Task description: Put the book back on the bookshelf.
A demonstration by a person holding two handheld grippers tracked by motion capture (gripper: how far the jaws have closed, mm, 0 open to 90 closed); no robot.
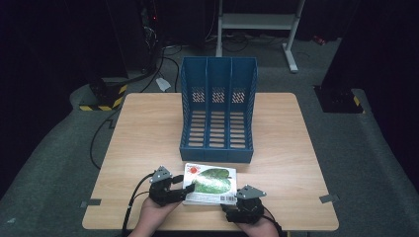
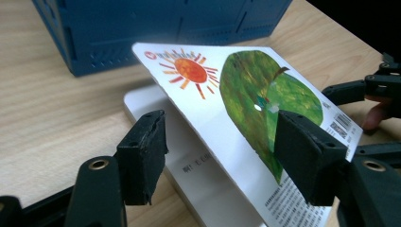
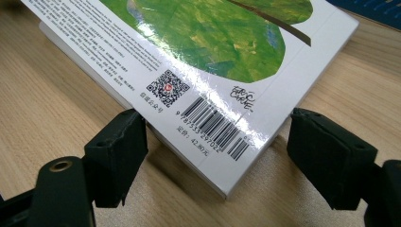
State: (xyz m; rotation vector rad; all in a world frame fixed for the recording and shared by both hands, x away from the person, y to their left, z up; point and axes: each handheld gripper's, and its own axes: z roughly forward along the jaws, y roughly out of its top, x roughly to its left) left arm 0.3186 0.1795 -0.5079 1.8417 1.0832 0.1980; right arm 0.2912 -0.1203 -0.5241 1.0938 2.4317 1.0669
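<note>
**Book at near table edge, both grippers at its corners**

The blue file rack [image 1: 218,109] is standing in the middle of the table [image 1: 143,133], three upright compartments side by side, open top and open front facing the near side. All three compartments are showing bare slotted floors; nothing is sitting in any of them.

The book [image 1: 210,183] is lying just near of the rack's front lip, close to the near table edge, back cover up: green leaf, orange sun, barcode and QR code. In the left gripper view the cover [image 2: 246,99] is tilting up off the white pages beneath, its left edge raised.

The left gripper [image 1: 173,190] is sitting at the book's left side, held by a hand [image 1: 153,217] coming in from the near edge. Its jaws are standing wide, one under the lifted cover, the other over the printed face; whether either pad is touching the cover I cannot tell.

The right gripper [image 1: 240,206] is sitting at the book's near right corner. Its jaws are standing wide, one either side of the barcode corner, both apart from the book and gripping nothing.

Around: a table frame and cables on the grey floor beyond the far edge, yellow-black striped tape far left. Nothing is lying between the book and the rack front.
</note>
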